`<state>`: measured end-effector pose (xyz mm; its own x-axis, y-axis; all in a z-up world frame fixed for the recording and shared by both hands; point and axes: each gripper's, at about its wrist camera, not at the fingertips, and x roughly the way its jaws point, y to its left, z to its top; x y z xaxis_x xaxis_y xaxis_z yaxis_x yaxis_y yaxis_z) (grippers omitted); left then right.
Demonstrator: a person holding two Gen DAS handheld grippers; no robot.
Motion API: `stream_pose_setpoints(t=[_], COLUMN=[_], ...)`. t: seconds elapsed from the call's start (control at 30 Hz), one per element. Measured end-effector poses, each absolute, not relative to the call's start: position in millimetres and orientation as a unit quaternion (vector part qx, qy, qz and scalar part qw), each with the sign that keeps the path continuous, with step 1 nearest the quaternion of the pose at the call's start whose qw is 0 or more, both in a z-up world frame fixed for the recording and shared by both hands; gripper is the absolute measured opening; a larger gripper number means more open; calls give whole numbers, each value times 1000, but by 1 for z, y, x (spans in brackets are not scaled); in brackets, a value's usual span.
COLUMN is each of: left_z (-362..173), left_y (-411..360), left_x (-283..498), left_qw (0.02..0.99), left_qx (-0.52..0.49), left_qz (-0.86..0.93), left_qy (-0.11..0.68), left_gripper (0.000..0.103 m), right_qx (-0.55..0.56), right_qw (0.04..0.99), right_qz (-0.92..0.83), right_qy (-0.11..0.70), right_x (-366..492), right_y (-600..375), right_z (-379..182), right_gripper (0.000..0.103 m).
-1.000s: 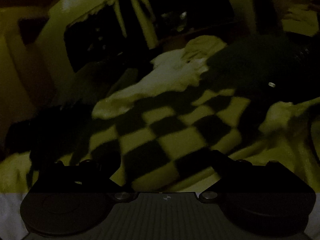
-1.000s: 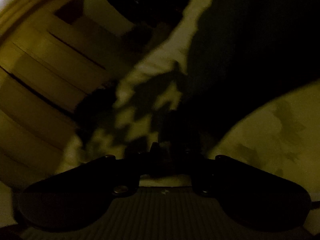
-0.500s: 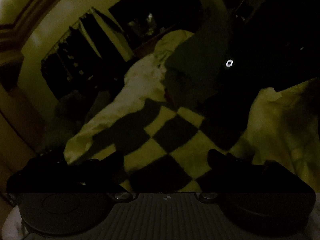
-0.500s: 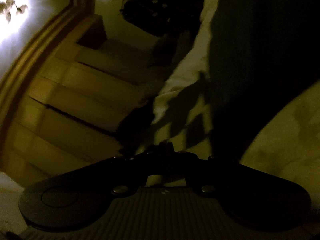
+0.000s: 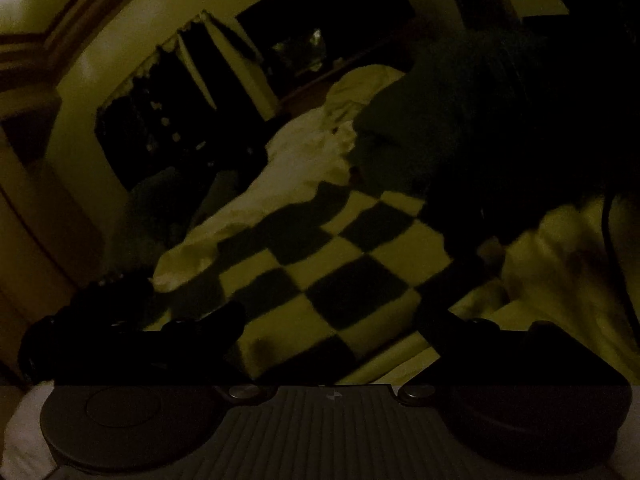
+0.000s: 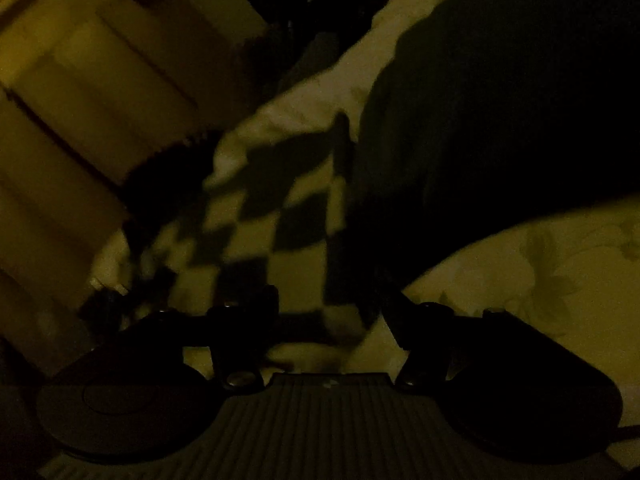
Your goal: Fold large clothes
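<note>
You are getting ready to grab the checkered cloth for a fold.

Left view: your left gripper (image 5: 334,322) is hovering spread wide over the checkered cloth (image 5: 320,264) lying on the bed (image 5: 560,264). Right view: your right gripper (image 6: 330,312) is spread too, with the cloth edge (image 6: 344,320) between its fingers. Next, I think, you should pinch an edge.

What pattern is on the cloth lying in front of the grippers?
A light-and-dark checkerboard pattern on the large checked cloth, clearest in the left wrist view.

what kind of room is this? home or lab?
Likely a home bedroom, dimly lit. A checkered garment lies on a floral bed sheet, a rumpled white cloth sits beyond it, and a dark window with curtains is on the far wall.
</note>
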<state>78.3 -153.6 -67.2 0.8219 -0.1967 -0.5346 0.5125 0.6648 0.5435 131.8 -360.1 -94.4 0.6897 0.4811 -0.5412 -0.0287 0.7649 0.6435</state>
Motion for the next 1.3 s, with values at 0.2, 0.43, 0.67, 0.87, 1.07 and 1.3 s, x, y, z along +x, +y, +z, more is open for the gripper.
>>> stream_pose_setpoints(t=[0.2, 0.43, 0.67, 0.87, 1.07, 1.3], left_z=[-66, -70, -86, -85, -74, -67], left_y=[-162, -186, -216, -214, -202, -190], left_x=[74, 84, 107, 116, 118, 114], left_qw=[884, 884, 870, 880, 894, 905], left_qx=[356, 377, 417, 379, 328, 284], left_qz=[-213, -208, -197, -210, -220, -230], left_qy=[217, 180, 172, 196, 213, 217], left_gripper=[103, 103, 103, 86, 83, 84], right_qx=[399, 552, 568, 561, 584, 571], right_qw=[832, 755, 739, 744, 752, 732], right_qz=[194, 277, 281, 270, 219, 248], right_qy=[332, 219, 230, 243, 212, 277], right_x=[127, 121, 121, 129, 118, 133], right_y=[-373, -409, -418, -410, -427, -410], right_z=[-110, -117, -125, -124, -126, -133], right_gripper=[15, 11, 10, 17, 88, 88])
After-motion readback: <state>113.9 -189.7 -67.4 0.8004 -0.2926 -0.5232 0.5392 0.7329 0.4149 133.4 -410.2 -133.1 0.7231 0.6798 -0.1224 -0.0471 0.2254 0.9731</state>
